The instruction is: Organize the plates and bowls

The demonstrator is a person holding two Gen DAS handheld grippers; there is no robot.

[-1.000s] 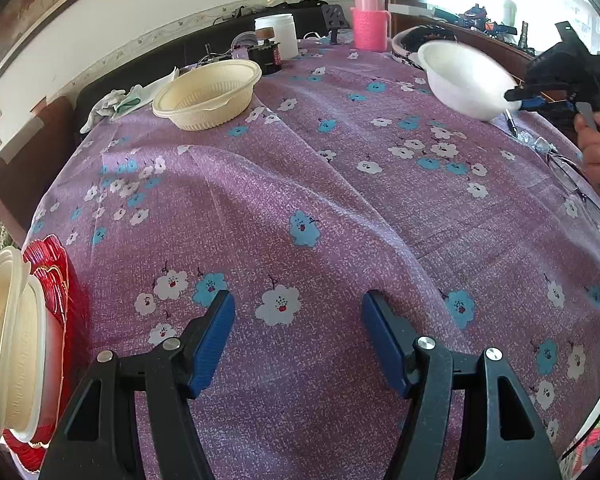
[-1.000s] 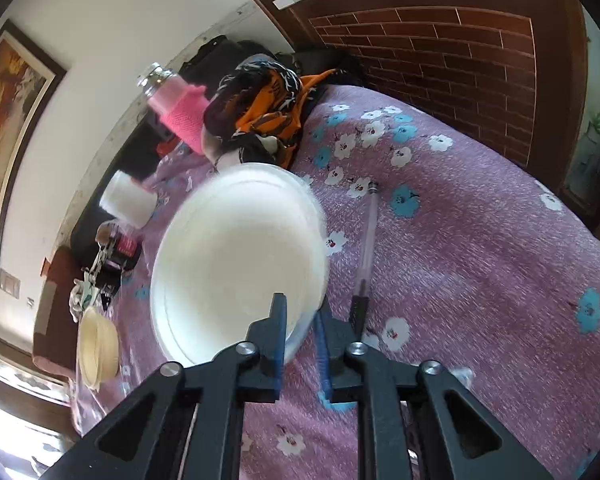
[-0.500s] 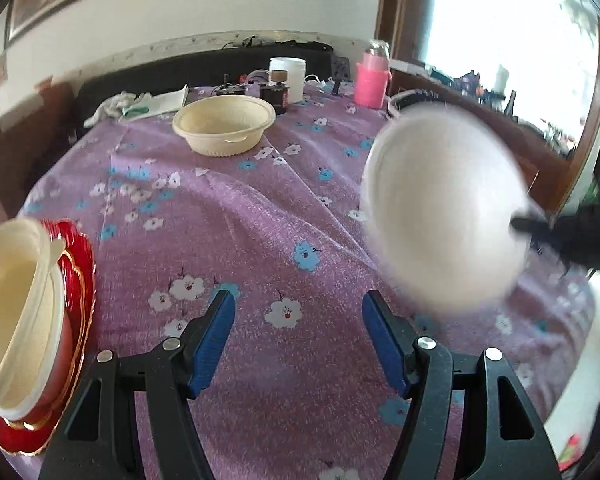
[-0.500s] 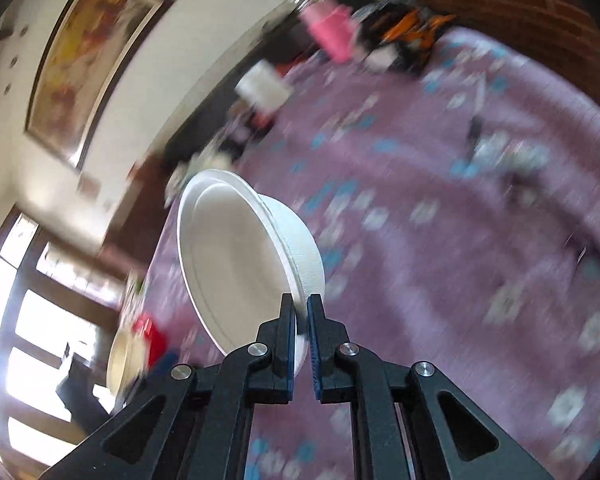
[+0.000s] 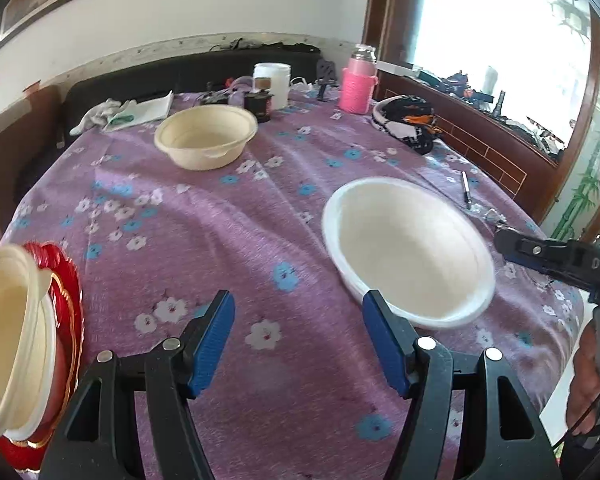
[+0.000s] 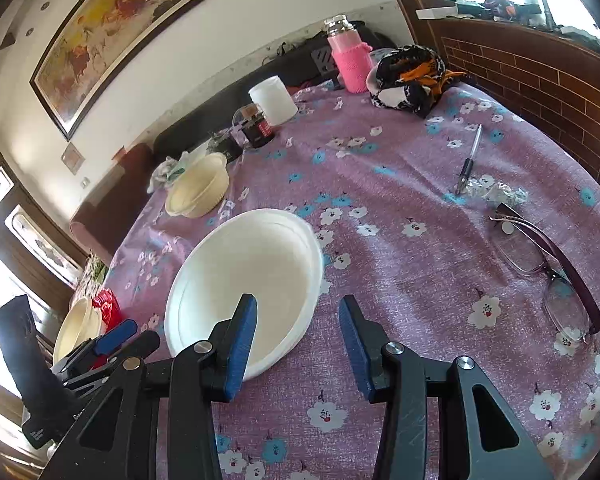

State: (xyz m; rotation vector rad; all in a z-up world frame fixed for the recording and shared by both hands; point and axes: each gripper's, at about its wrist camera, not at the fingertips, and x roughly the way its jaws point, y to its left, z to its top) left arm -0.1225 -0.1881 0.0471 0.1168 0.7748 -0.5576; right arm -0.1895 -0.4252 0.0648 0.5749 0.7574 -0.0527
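Observation:
A white bowl (image 5: pixel 408 248) (image 6: pixel 244 280) sits on the purple flowered tablecloth (image 5: pixel 220 240), just ahead of both grippers. My right gripper (image 6: pixel 298 340) is open and empty, its left finger at the bowl's near rim. My left gripper (image 5: pixel 298 340) is open and empty, the bowl beside its right finger. A cream bowl (image 5: pixel 206 136) (image 6: pixel 198 184) stands at the far side. Stacked cream bowls (image 5: pixel 8 332) rest on red plates (image 5: pixel 66 320) at the left edge; the stack also shows in the right wrist view (image 6: pixel 80 324).
A pink bottle (image 6: pixel 350 60), a white jar (image 6: pixel 272 100), a dark jar (image 6: pixel 258 128) and a patterned cloth (image 6: pixel 412 76) stand at the back. A pen (image 6: pixel 468 160), crumpled foil (image 6: pixel 492 192) and glasses (image 6: pixel 548 268) lie at the right.
My right gripper carried the white bowl from the far right toward the table's middle, set it down and opened. My left gripper stayed open.

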